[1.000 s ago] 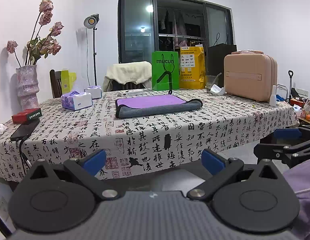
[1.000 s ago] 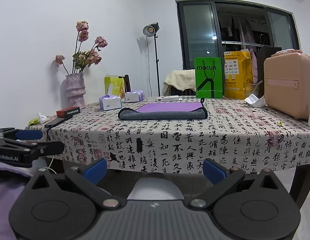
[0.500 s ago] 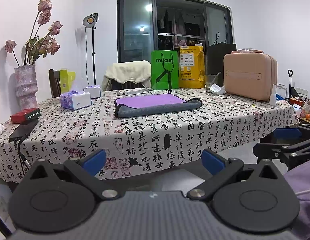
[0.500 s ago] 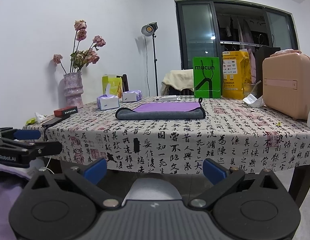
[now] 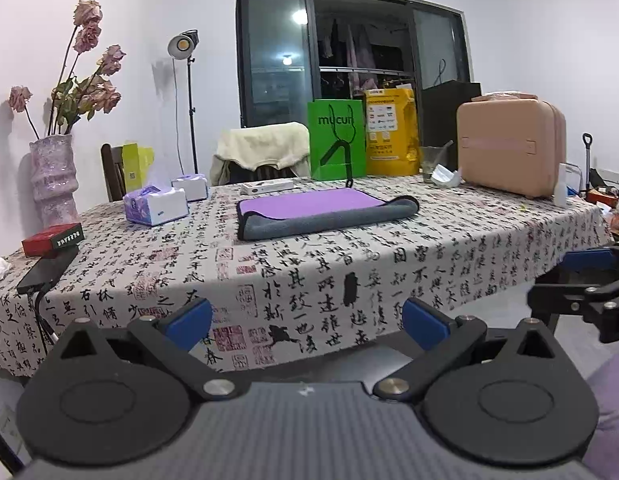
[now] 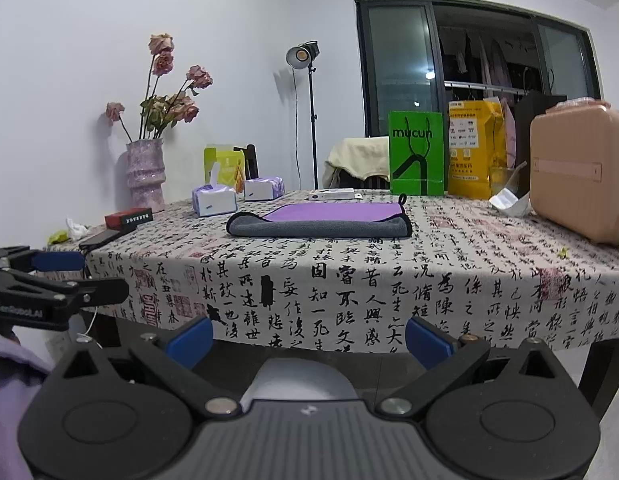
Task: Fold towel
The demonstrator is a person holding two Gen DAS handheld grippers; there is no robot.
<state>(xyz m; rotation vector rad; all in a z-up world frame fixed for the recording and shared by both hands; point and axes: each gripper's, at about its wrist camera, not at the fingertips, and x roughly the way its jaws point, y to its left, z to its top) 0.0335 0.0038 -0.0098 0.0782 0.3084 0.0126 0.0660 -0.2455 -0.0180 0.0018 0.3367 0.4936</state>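
Note:
A folded towel, purple on top and grey underneath [image 5: 325,212], lies flat in the middle of the table; it also shows in the right wrist view [image 6: 321,220]. My left gripper [image 5: 307,320] is open and empty, held low in front of the table's near edge, well short of the towel. My right gripper [image 6: 309,334] is open and empty, also below and in front of the table edge. Each gripper shows at the side of the other's view: the right one [image 5: 581,280] and the left one [image 6: 57,284].
The table has a calligraphy-print cloth [image 5: 309,280]. On it stand a vase of dried roses [image 5: 55,176], tissue boxes [image 5: 155,206], a red box [image 5: 51,238], a phone [image 5: 47,270], green and yellow bags [image 5: 337,144], and a pink case [image 5: 509,144].
Both grippers have dipped slightly, so the table sits a little higher in view. The towel has not moved and both grippers stay open.

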